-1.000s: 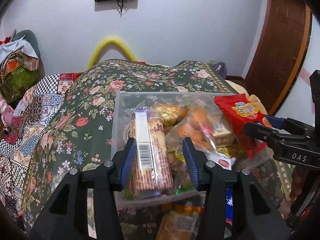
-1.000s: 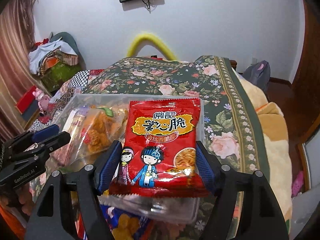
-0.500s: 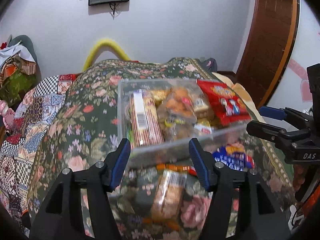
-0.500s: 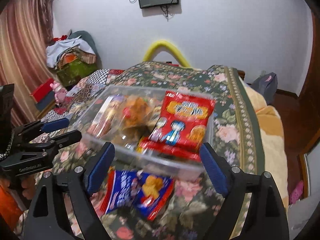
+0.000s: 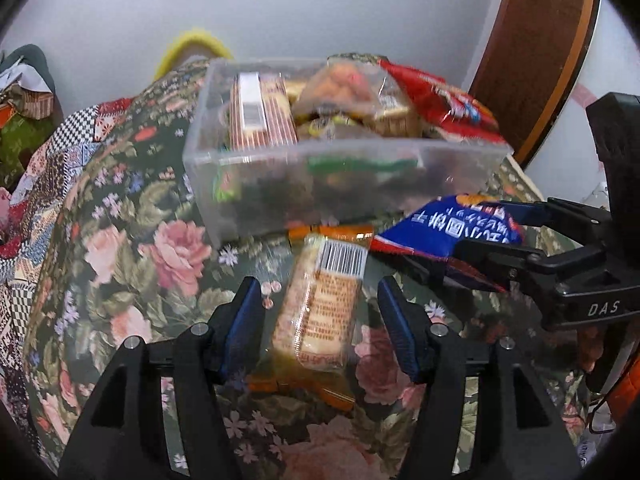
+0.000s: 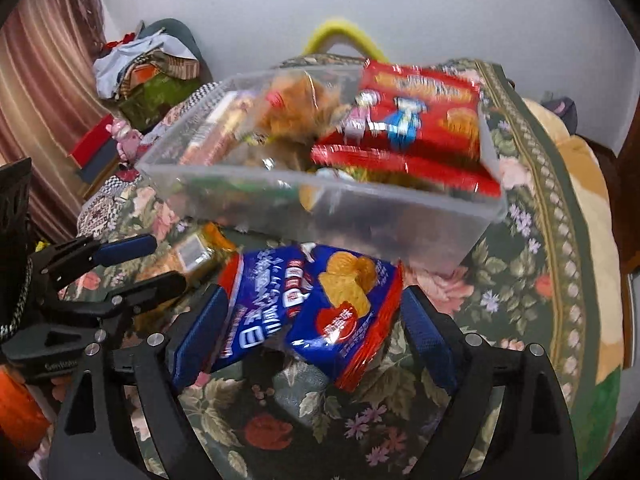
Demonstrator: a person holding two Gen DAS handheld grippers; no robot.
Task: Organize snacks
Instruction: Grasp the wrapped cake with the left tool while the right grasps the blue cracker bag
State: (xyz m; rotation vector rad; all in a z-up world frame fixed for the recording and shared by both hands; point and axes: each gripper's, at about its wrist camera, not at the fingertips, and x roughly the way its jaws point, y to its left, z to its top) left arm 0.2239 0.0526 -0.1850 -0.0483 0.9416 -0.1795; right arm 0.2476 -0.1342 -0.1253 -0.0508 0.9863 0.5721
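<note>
Clear plastic box [image 5: 332, 188] sits just beyond both spread jaws, biscuit pack [image 5: 320, 300] and blue bag [image 6: 320, 312] lying between them.

Both grippers, a second ago over the clear bin [image 5: 344, 184], now straddle loose packets: left gripper [image 5: 320, 304] the biscuit pack [image 5: 320, 304], right gripper [image 6: 316, 320] the blue chip bag [image 6: 320, 304].

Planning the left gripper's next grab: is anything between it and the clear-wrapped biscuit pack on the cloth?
Nothing visible. The left gripper is open, and the biscuit pack lies bare between its fingers. The blue chip bag sits off to its right.
</note>
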